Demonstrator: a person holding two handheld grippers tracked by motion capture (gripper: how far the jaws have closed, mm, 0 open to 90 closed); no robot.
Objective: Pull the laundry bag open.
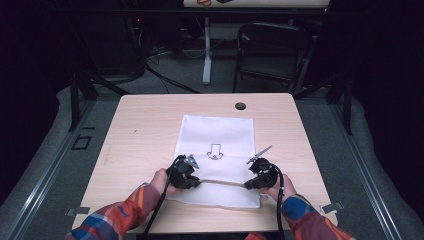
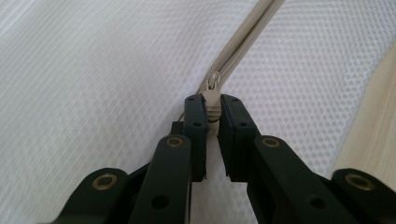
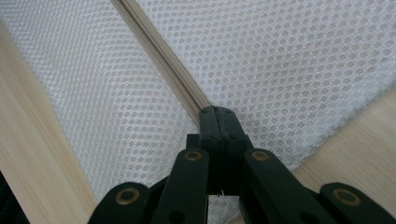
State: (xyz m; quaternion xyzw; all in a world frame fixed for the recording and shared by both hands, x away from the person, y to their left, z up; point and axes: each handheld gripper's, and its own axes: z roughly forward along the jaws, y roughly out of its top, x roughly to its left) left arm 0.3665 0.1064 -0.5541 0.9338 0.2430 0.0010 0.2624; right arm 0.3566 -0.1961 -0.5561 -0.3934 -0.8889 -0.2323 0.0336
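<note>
A white mesh bag (image 1: 216,135) lies flat on the wooden table (image 1: 145,130), with a beige zipper (image 1: 222,183) running across its near end. My left gripper (image 1: 196,181) sits at the zipper's left end. In the left gripper view, the left gripper (image 2: 212,105) is shut on the zipper pull (image 2: 212,93), and the closed zipper (image 2: 247,37) runs on ahead of it. My right gripper (image 1: 248,186) is at the zipper's right end. In the right gripper view, the right gripper (image 3: 216,112) is pressed shut on the zipper tape (image 3: 159,51) over the mesh (image 3: 280,56).
A black arrow mark (image 1: 215,151) is printed on the bag's middle. A small black cap (image 1: 240,106) sits in the table near its far edge. Beyond the table stand a dark folding chair (image 1: 270,50) and a white table leg (image 1: 206,50).
</note>
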